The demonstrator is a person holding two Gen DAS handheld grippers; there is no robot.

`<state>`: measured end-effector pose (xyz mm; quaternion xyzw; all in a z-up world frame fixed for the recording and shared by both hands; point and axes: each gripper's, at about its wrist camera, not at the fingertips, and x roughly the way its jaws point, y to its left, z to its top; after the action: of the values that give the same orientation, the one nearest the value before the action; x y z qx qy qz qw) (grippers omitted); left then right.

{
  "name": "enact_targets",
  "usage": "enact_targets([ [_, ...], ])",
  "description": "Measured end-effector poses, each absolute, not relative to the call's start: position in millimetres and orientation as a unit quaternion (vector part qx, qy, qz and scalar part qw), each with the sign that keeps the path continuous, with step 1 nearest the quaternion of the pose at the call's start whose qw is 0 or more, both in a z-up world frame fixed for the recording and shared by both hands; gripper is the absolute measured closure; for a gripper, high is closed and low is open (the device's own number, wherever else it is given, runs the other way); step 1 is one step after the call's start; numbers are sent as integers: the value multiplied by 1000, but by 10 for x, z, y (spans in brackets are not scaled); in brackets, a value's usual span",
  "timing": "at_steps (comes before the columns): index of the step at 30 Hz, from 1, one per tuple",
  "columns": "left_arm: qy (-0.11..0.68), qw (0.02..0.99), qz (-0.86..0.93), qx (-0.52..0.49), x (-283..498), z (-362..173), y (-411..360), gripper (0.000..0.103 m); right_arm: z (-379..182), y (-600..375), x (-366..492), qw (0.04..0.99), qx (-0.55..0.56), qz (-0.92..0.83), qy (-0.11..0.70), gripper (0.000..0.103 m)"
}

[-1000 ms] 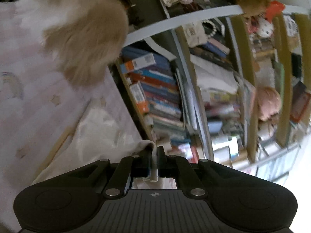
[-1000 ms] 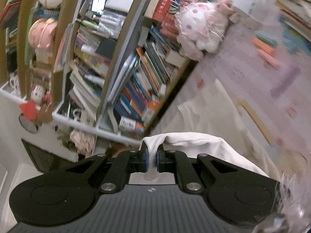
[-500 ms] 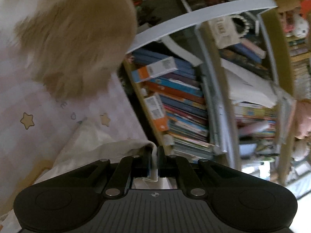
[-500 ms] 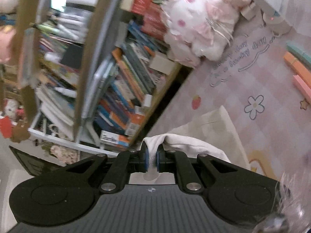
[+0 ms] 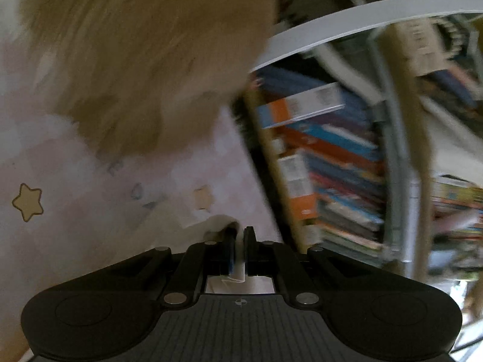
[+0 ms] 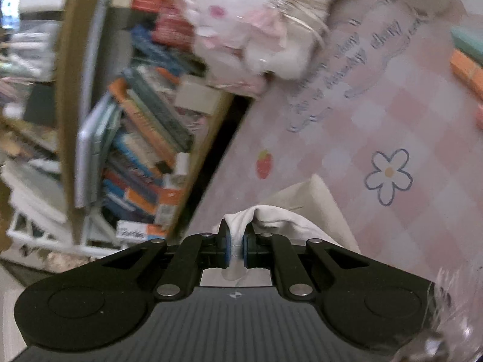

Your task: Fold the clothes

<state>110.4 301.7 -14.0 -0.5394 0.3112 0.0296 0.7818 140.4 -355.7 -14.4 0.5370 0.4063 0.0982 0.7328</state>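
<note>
A cream-white garment (image 6: pixel 314 202) lies on a pink checked cloth (image 6: pixel 407 114). My right gripper (image 6: pixel 236 235) is shut on a bunched white edge of it, close to the surface's far edge. In the left wrist view my left gripper (image 5: pixel 238 233) is shut on another white edge of the garment (image 5: pixel 169 226), low over the same pink cloth (image 5: pixel 75 163) with its star prints. Most of the garment is hidden under both grippers' bodies.
A big tan fluffy plush (image 5: pixel 145 48) sits just ahead of the left gripper. A white-and-pink plush (image 6: pixel 256 18) sits ahead of the right one. Packed bookshelves (image 5: pixel 332 157) stand right behind the surface's edge. Coloured bars (image 6: pixel 468 66) lie at the far right.
Both grippers have moved forward and lower toward the far edge, carrying the garment's edge with them; the plush toys and shelves loom larger. Both stayed shut.
</note>
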Motion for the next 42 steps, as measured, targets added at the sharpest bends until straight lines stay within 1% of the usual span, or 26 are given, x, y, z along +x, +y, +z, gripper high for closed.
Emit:
enact_targets([
  [5, 352, 773, 44, -526, 1315, -394, 3059, 99, -413, -3492, 1524, 723, 544, 54, 422, 96],
  [9, 376, 771, 41, -512, 1413, -494, 3061, 99, -575, -3487, 1537, 713, 552, 30, 431, 96],
  [13, 384, 766, 22, -515, 1461, -531, 3066, 98, -647, -3504, 1509, 703, 571, 27, 424, 95],
  [15, 390, 764, 16, -515, 1480, -527, 3071, 95, -652, -3511, 1499, 700, 575, 27, 423, 95],
  [18, 397, 761, 13, -512, 1508, -519, 3071, 93, -635, -3525, 1485, 696, 580, 26, 422, 92],
  [20, 399, 758, 11, -517, 1509, -511, 3071, 85, -615, -3533, 1476, 695, 582, 26, 421, 85],
  [21, 397, 756, 9, -521, 1500, -502, 3074, 78, -590, -3533, 1474, 697, 580, 28, 420, 81],
  [22, 395, 756, 6, -522, 1490, -484, 3072, 68, -558, -3533, 1471, 701, 577, 30, 419, 74],
  [23, 394, 758, 4, -519, 1476, -453, 3066, 63, -526, -3533, 1468, 704, 574, 32, 418, 66],
  [24, 392, 761, 1, -517, 1462, -423, 3059, 54, -489, -3532, 1467, 708, 569, 35, 416, 62],
  [25, 391, 767, 1, -509, 1448, -381, 3047, 47, -445, -3533, 1466, 715, 562, 37, 414, 58],
  [26, 389, 779, 5, -492, 1433, -317, 3027, 45, -398, -3537, 1462, 723, 553, 37, 412, 55],
  [28, 383, 806, 14, -452, 1402, -171, 2986, 39, -297, -3548, 1453, 741, 534, 35, 407, 51],
  [31, 366, 839, 30, -402, 1340, 23, 2944, 37, -184, -3586, 1424, 757, 527, 35, 385, 49],
  [37, 331, 876, 43, -349, 1151, 295, 2847, 37, -14, -3660, 1321, 780, 517, 32, 352, 47],
  [39, 332, 890, 36, -312, 1080, 348, 2706, 36, 74, -3628, 1280, 801, 485, 29, 349, 47],
  [42, 351, 906, 11, -236, 979, 327, 2356, 36, 267, -3429, 1199, 855, 382, 35, 349, 47],
])
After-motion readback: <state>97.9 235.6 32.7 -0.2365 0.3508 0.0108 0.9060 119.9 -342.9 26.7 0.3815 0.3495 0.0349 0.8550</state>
